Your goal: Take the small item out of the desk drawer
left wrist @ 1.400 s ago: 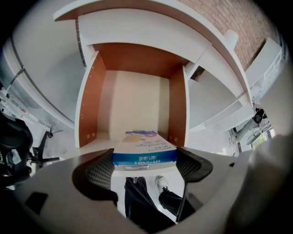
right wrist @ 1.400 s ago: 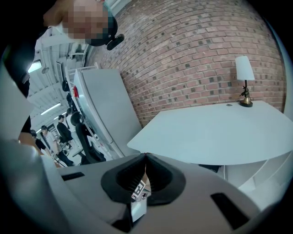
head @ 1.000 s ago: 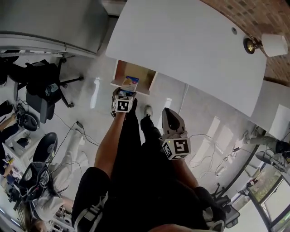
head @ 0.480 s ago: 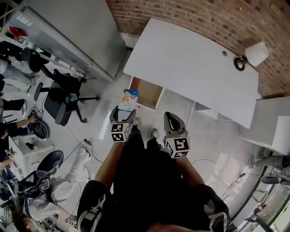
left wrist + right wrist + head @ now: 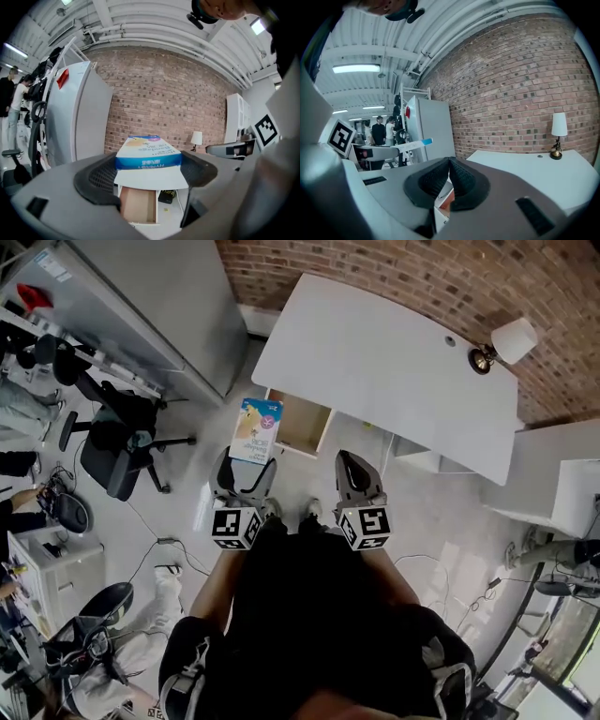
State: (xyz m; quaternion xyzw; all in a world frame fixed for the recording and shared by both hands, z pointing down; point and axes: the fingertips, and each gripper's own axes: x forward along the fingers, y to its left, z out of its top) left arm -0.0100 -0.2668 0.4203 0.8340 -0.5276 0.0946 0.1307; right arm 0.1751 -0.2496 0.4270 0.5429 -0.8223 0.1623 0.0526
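Box (image 5: 256, 429) move: over the last second it has come up out of the drawer (image 5: 302, 425) with my left tool, and it now hangs just outside the drawer's left front corner, clear of the rim.
Left tool (image 5: 246, 474): spread wide but loaded, with both pads pressing the side edges of the box's near end. I see no gap on either side in the left gripper view.
Right tool (image 5: 349, 465): jaws pressed together on nothing, parked just in front of the drawer, to its right.
Drawer: open under the white table (image 5: 394, 362), and the part of its wooden floor I can see is bare.
Step in hand: I judge the lift nearly finished. I want to keep the squeeze steady and draw the box straight back from the drawer without twisting, because only its near end is gripped and the far end could sag or swing.
Box axis: the long axis runs along the jaws, away from me toward the drawer and table. The printed face is up, the white end is in the pads, and it lies close to level.
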